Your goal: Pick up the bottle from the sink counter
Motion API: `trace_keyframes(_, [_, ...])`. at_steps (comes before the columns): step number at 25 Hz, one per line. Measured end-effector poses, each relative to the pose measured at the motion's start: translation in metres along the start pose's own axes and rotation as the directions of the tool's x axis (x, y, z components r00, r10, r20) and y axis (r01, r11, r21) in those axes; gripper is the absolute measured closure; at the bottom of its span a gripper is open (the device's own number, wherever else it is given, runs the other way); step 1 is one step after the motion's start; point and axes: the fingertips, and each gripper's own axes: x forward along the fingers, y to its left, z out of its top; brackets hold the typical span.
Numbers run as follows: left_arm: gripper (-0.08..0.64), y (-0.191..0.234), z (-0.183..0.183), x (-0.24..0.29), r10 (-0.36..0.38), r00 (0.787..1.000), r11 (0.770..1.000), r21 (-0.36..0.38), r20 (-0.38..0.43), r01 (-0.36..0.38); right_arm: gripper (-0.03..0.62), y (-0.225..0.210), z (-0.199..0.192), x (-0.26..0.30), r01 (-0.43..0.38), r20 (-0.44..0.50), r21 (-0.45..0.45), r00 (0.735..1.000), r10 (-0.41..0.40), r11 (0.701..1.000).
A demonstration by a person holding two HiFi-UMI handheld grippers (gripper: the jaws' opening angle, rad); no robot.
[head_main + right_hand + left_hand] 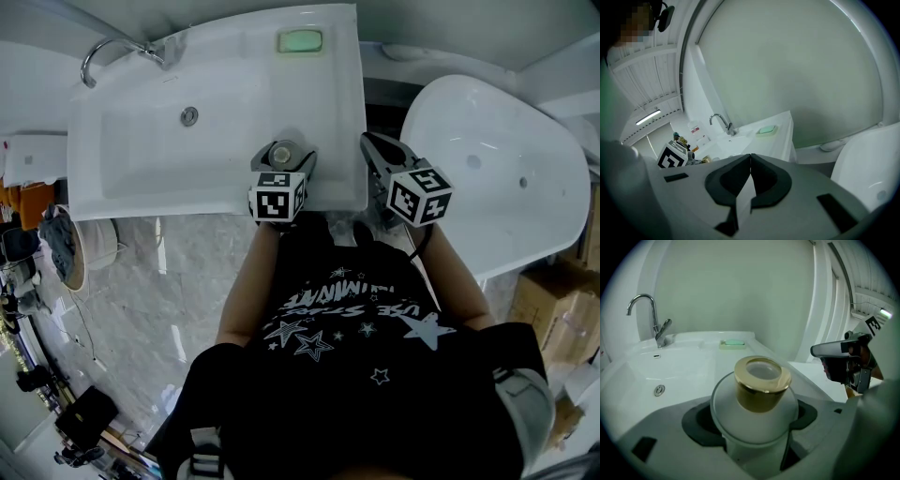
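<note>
A frosted white bottle with a gold cap stands upright between the jaws of my left gripper, which is shut on its body. In the head view the bottle is at the near right corner of the white sink counter, inside the left gripper. My right gripper hovers just right of the counter's edge, with its jaws shut and nothing between them; the right gripper view shows the pads pressed together. Whether the bottle rests on the counter or is lifted cannot be told.
A chrome tap stands at the basin's far left, with a drain in the bowl. A green soap bar lies on the counter's far edge. A white bathtub sits to the right. Clutter and cardboard boxes line the floor's sides.
</note>
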Motion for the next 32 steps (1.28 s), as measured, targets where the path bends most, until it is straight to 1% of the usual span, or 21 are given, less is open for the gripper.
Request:
trace_keyframes(3, [0.198,0.0,0.0,0.0,-0.006,1.0,1.0,0.022,-0.006,0.006,0.585,0.001,0.0,0.001,-0.002,-0.002,-0.001,1.0,0.002,1.0])
trace_keyframes(8, [0.2,-0.001,-0.001,-0.003,0.001,1.0,0.994,0.107,-0.024,0.002,0.584,0.003,0.002,-0.001,-0.002,0.001,-0.005,1.0,0.002,1.0])
trace_keyframes(10, [0.201,-0.001,0.001,-0.007,0.007,1.0,0.99,0.137,-0.011,-0.006,0.585,0.004,0.003,-0.003,-0.002,0.005,-0.007,1.0,0.002,1.0])
trace_keyframes(11, [0.201,-0.002,0.003,-0.009,0.006,1.0,0.99,0.141,0.0,-0.006,0.586,0.004,0.003,-0.004,-0.002,0.006,-0.009,1.0,0.002,1.0])
trace_keyframes(17, [0.201,-0.01,0.02,-0.025,-0.012,0.998,0.993,0.115,0.059,0.005,0.585,0.006,0.01,-0.009,-0.014,0.019,-0.021,1.0,0.015,1.0])
trace_keyframes(21, [0.201,-0.02,0.03,-0.038,-0.021,0.996,0.997,0.074,0.092,0.014,0.585,0.01,0.017,-0.017,-0.032,0.031,-0.033,0.999,0.033,0.999])
trace_keyframes(26, [0.201,-0.026,0.037,-0.056,0.014,0.993,0.999,0.039,0.12,-0.019,0.586,0.013,0.022,-0.029,-0.066,0.035,-0.047,0.997,0.068,0.997])
trace_keyframes(32, [0.201,-0.051,0.027,-0.084,0.066,0.988,0.998,0.006,0.14,-0.068,0.586,0.014,0.018,-0.058,-0.113,0.025,-0.059,0.993,0.115,0.992])
